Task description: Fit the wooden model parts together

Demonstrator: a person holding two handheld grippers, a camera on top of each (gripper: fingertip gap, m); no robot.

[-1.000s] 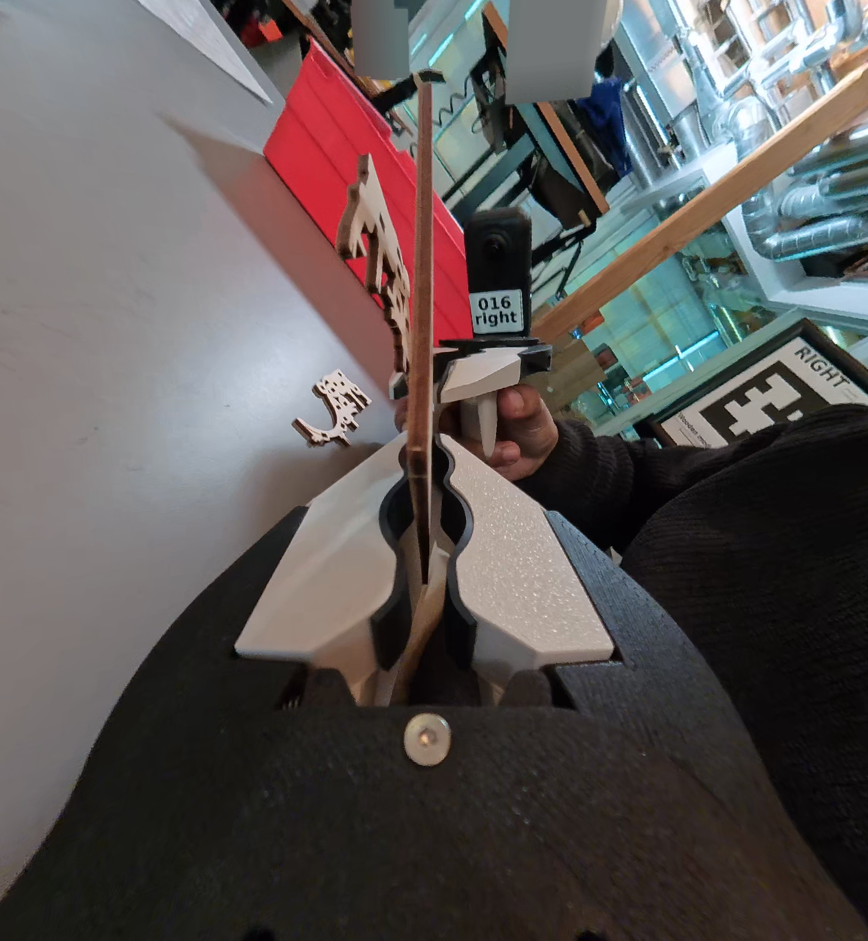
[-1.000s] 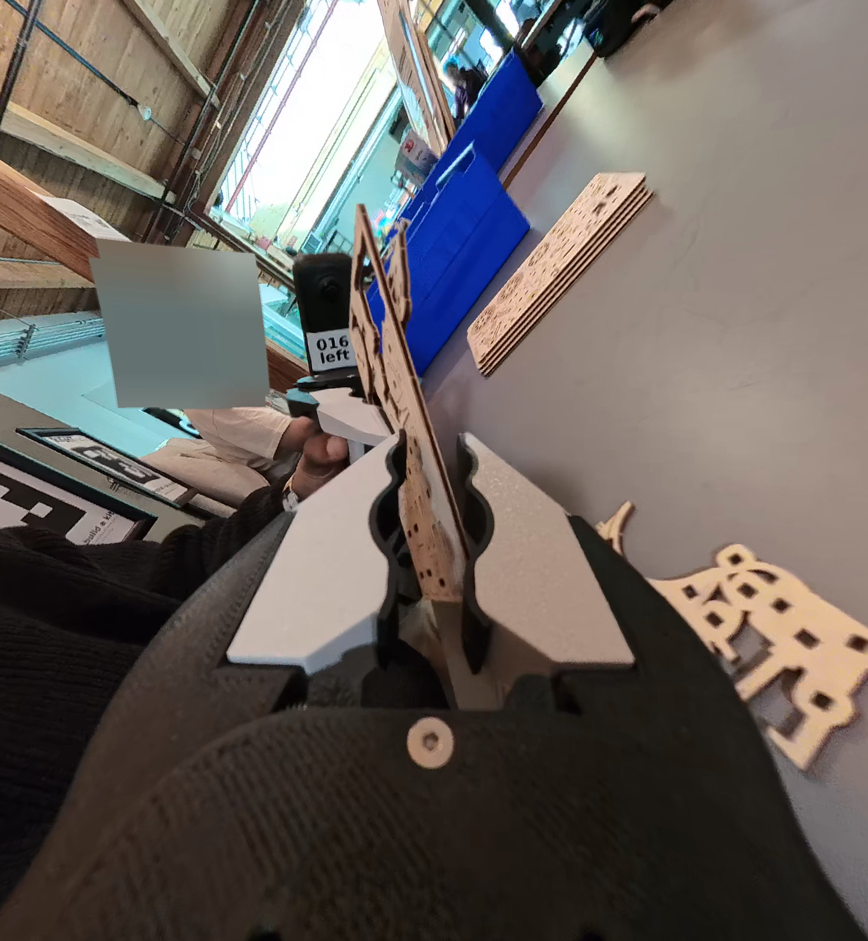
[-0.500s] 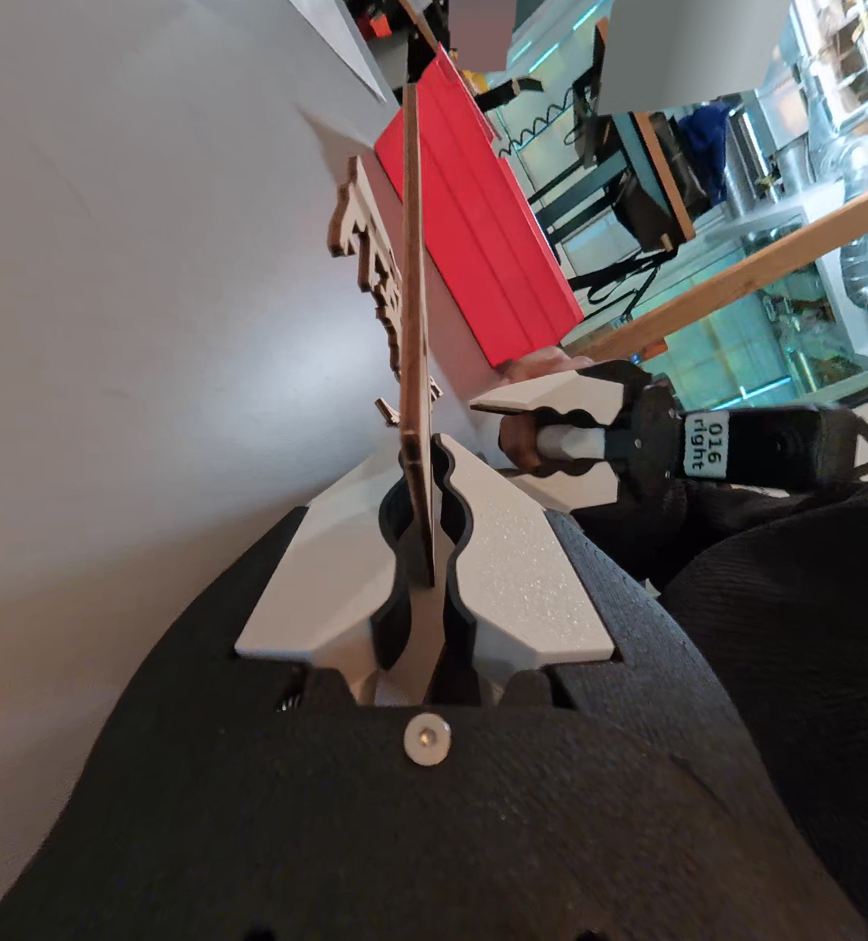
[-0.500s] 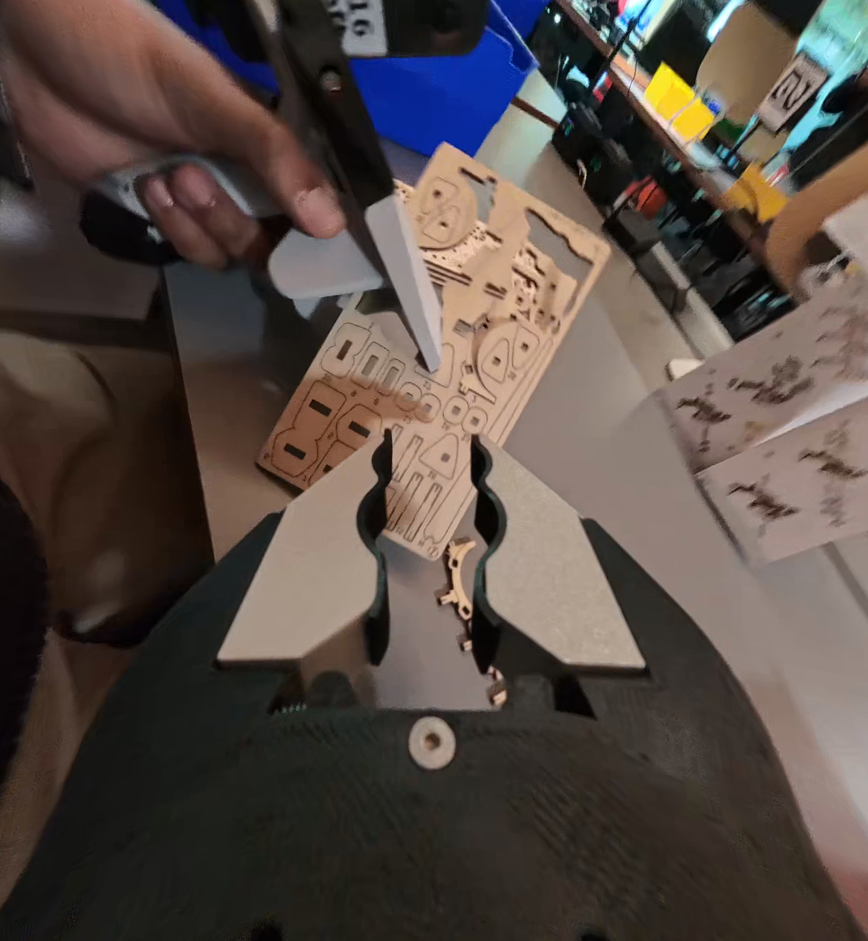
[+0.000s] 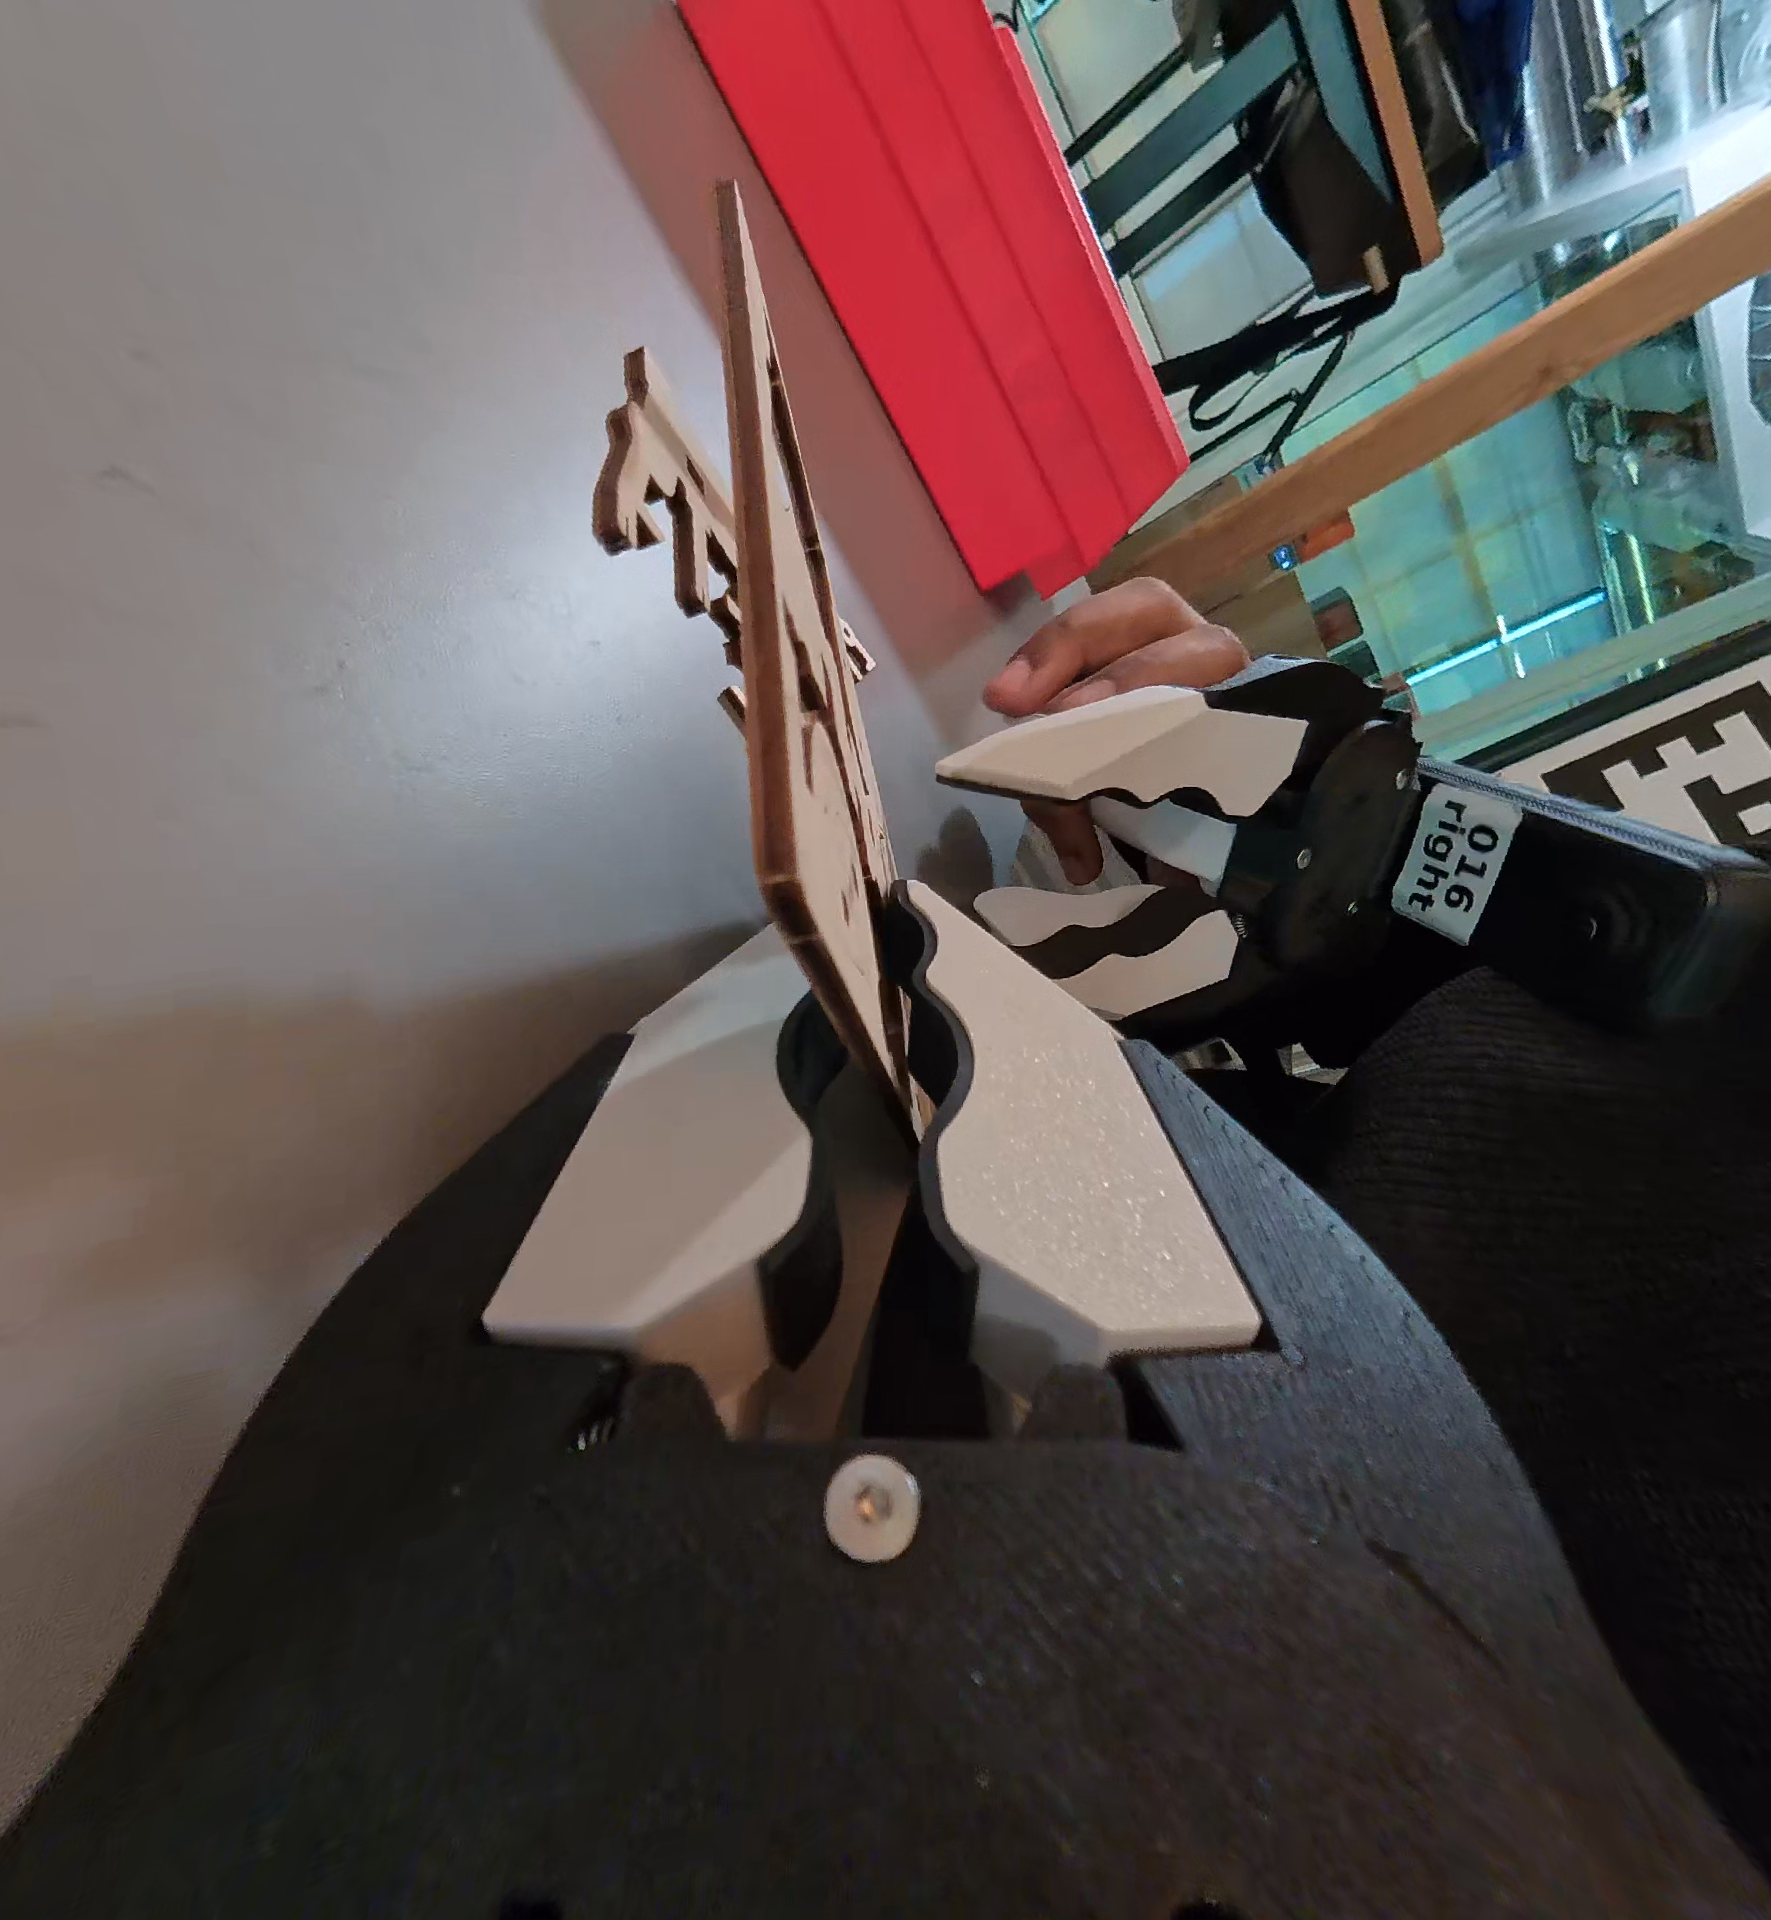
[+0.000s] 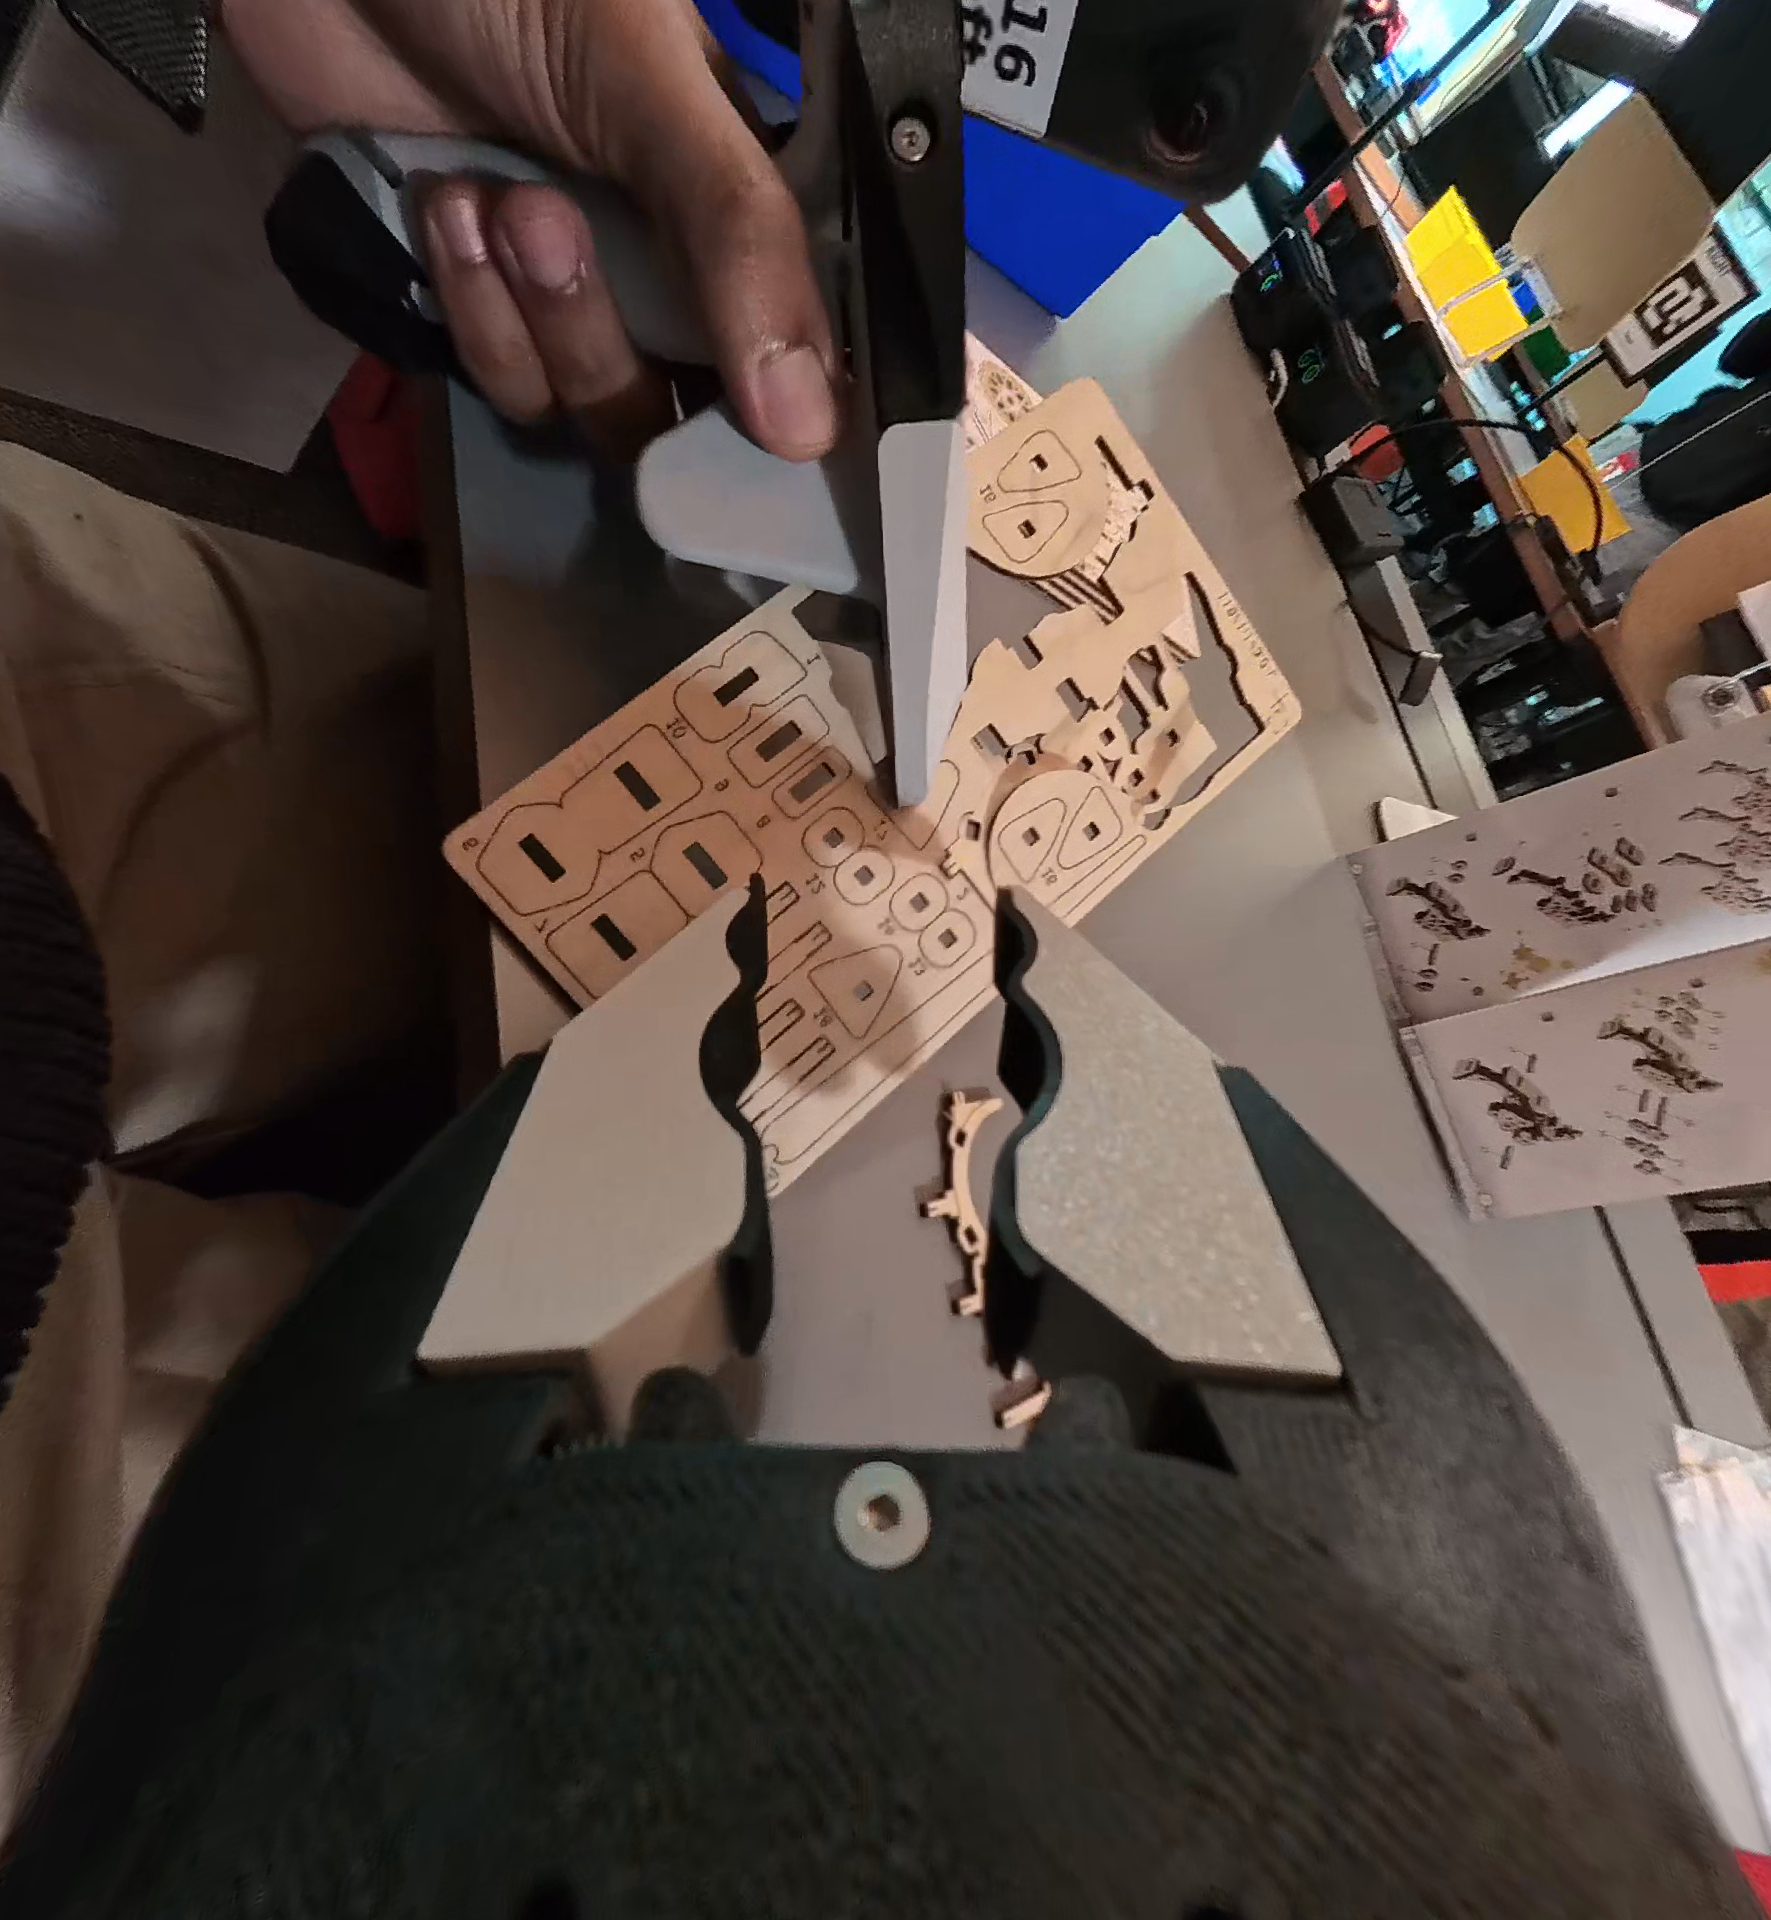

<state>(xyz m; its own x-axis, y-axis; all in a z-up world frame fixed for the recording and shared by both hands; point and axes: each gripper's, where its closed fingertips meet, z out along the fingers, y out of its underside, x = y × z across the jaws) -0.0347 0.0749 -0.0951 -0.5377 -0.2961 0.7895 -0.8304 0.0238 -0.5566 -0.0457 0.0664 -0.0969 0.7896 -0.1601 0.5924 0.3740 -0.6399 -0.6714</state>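
My left gripper point(image 5: 845, 925) is shut on a thin laser-cut wooden sheet point(image 5: 787, 623), seen edge-on and held up over the grey table point(image 5: 237, 520). A notched wooden part point(image 5: 652, 468) sticks out from the sheet's far side. In the right wrist view the sheet point(image 6: 652, 831) faces me, with the left gripper point(image 6: 907, 790) clamped on it from above. My right gripper point(image 6: 876, 914) is open and empty, just short of the sheet; it also shows in the left wrist view point(image 5: 964, 826). A small curved wooden part point(image 6: 964, 1195) lies on the table between its fingers.
A red bin point(image 5: 964, 312) stands on the table beyond the sheet. Printed instruction sheets point(image 6: 1587, 987) lie to the right of my right gripper. A blue bin point(image 6: 1047, 239) is at the back. A person's legs are at the table's left edge point(image 6: 237, 779).
My right gripper let go of the wooden piece, opened and swung away, and now faces the sheet's flat side. My left gripper kept its hold and tilted the sheet slightly.
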